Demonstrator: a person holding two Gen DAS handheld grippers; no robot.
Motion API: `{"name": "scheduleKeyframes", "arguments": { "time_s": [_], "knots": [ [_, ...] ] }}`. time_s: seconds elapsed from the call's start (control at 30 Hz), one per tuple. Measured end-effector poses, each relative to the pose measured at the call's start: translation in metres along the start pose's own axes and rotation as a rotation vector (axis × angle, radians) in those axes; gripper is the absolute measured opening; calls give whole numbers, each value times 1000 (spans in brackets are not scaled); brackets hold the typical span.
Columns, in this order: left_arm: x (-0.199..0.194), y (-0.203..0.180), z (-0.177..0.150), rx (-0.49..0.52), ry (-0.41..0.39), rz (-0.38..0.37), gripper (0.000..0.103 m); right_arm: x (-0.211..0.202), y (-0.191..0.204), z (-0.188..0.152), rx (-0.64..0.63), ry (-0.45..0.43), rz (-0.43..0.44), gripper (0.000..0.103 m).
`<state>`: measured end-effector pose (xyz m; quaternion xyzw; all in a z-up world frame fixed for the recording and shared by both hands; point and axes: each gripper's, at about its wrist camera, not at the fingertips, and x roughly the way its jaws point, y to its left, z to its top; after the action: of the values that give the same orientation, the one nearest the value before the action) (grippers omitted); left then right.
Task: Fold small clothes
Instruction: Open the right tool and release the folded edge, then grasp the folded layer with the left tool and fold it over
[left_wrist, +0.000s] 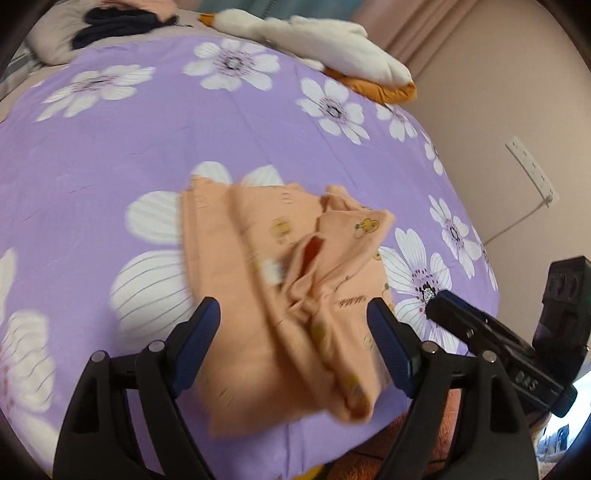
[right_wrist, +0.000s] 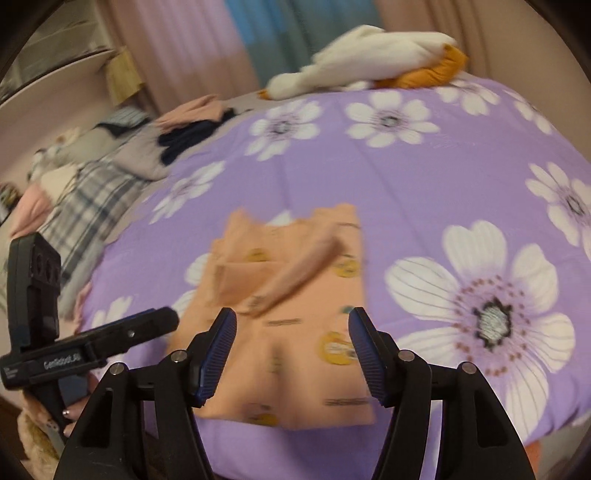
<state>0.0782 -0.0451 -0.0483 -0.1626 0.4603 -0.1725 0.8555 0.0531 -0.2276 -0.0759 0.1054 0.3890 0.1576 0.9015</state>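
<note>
A small peach garment (left_wrist: 280, 280) with cartoon prints lies partly folded on the purple flowered bedspread (left_wrist: 147, 140); it is blurred in both views. My left gripper (left_wrist: 293, 317) hovers over its near part, jaws wide apart and empty. In the right wrist view the same garment (right_wrist: 295, 314) lies flat with a sleeve folded across it, and my right gripper (right_wrist: 291, 325) stands open above its near half, nothing between the blue pads. The right gripper (left_wrist: 439, 301) shows at the right of the left wrist view, and the left gripper (right_wrist: 162, 321) at the left of the right wrist view.
A white and orange plush goose (left_wrist: 325, 40) lies at the far edge of the bed. Dark and peach clothes (right_wrist: 192, 129) and a plaid pillow (right_wrist: 96, 199) are piled at the far left. A wall with a power strip (left_wrist: 532, 170) runs along the right. The near bed edge is just below the garment.
</note>
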Motion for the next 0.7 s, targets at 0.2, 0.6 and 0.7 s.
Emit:
{"name": "scheduleKeyframes", "arguments": {
  "time_s": [0.2, 0.6, 0.7],
  "knots": [
    [45, -21, 16, 89, 80, 36, 82, 4, -22, 0, 66, 11, -24, 63],
    [81, -8, 27, 87, 93, 154, 44, 16, -40, -3, 110, 47, -43, 63],
    [74, 12, 33, -28, 96, 89, 37, 14, -46, -4, 122, 47, -47, 63]
  ]
}}
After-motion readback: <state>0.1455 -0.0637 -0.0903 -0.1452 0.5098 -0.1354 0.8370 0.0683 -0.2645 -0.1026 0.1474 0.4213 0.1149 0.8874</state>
